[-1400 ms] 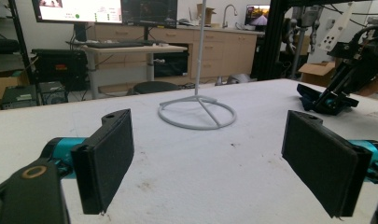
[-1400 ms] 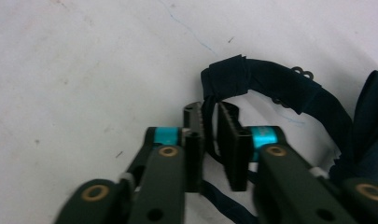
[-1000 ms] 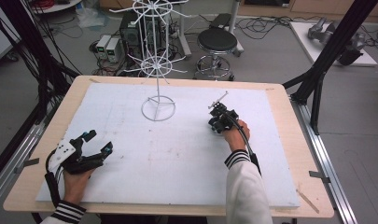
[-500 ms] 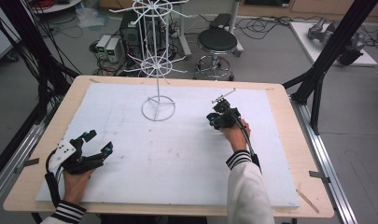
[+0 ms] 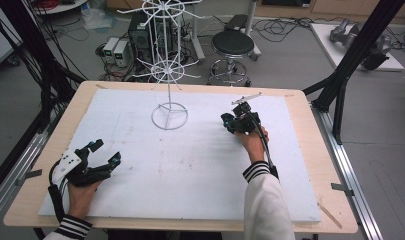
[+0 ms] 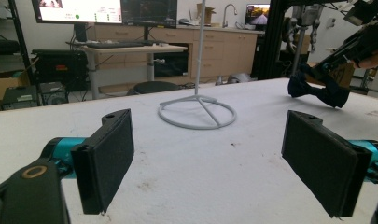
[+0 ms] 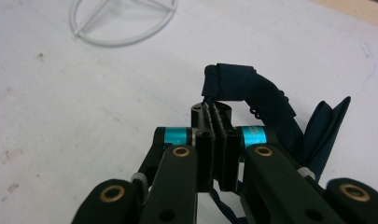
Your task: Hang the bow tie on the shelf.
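Observation:
A dark navy bow tie [image 7: 252, 88] hangs in my right gripper [image 7: 213, 109], whose jaws are shut on a thin part of it. This happens just above the white board, right of centre and toward the far side. In the high view the right gripper [image 5: 238, 120] has the bow tie [image 5: 226, 121] bunched at its left. My left gripper [image 5: 106, 151] rests at the near left of the board, open, with nothing between its pads [image 6: 107, 158]. From the left gripper view the bow tie [image 6: 324, 91] sits far right under the right gripper [image 6: 345, 49].
A white wire rack stands on its ring base [image 5: 169, 116] at the far middle of the board [image 5: 190, 170], its pole rising to spoked tiers. The wooden table edge [image 5: 310, 165] frames the board. A stool [image 5: 232, 45] and black frame legs stand beyond.
My right gripper has shifted slightly toward the far edge with the bow tie in it. The left gripper has not moved.

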The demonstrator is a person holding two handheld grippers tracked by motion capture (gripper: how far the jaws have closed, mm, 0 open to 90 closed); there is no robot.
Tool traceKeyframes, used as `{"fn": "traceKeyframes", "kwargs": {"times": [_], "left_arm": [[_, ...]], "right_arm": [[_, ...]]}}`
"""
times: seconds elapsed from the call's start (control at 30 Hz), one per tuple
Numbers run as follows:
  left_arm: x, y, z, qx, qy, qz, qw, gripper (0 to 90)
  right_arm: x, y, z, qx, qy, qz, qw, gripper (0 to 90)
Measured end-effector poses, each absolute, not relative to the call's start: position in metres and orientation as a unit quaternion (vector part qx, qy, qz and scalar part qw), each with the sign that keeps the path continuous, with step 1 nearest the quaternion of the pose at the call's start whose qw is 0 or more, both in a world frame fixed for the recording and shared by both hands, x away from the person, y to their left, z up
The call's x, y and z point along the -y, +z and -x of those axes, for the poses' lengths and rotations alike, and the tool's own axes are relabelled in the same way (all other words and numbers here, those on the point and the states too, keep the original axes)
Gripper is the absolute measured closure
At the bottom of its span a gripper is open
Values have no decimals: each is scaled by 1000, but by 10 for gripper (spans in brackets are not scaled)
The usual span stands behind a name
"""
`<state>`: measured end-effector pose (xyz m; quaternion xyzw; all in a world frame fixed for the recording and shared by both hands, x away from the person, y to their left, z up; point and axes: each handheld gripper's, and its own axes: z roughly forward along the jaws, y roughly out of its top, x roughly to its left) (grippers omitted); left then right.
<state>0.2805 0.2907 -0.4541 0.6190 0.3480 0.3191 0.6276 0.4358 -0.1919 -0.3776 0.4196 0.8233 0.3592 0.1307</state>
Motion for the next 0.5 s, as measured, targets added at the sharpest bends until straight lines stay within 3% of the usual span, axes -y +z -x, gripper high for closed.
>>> {"fn": "traceKeyframes", "kwargs": {"times": [0.5], "left_arm": [[-291, -454, -281, -349, 319, -618, 628, 173]], "right_arm": [[197, -360, -430, -773, 456, -398, 192, 882]]}}
